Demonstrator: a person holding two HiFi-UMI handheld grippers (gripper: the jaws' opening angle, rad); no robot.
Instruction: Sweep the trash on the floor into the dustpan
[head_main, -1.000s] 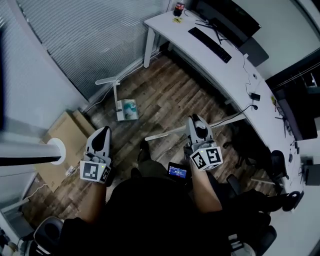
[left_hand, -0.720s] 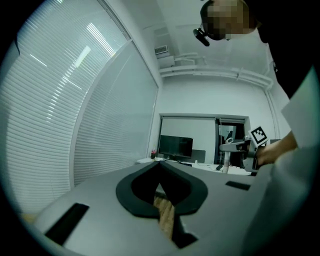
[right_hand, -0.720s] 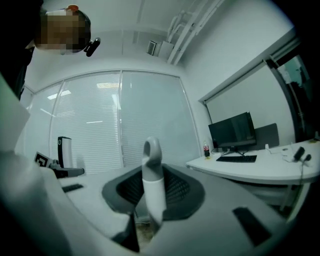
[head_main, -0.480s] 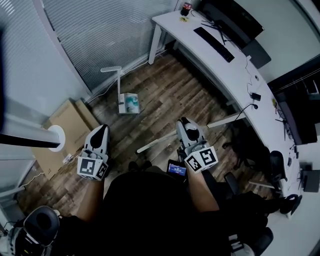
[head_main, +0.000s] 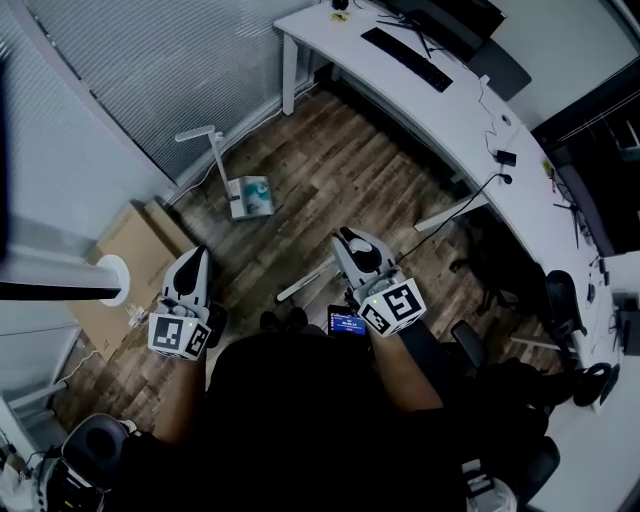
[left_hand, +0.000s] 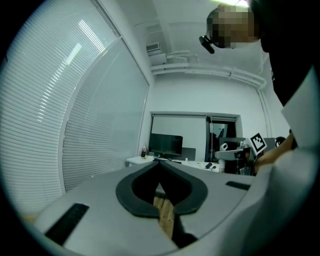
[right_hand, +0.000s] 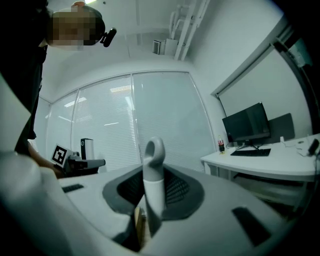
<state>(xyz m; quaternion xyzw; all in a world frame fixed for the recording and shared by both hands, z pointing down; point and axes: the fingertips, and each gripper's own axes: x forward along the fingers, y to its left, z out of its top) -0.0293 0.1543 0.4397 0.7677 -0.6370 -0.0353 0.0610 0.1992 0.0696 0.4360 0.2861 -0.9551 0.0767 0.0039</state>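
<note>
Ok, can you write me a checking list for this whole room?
Surface: wooden plank floor.
Job's things: white dustpan stands by the blinds, something teal in it; broom handle in the right gripper; loose trash, nothing seen.
Clutter: flat cardboard by the wall.
Grippers: left gripper fingers shut, empty; right gripper fingers shut on the broom handle.
Cables: black cable hangs off the desk edge.
Surroundings: white desk with keyboard and monitor; black chair.

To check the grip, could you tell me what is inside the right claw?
A white broom handle, loop end up, is clamped in the right claw. The claw's body covers its lower part.
</note>
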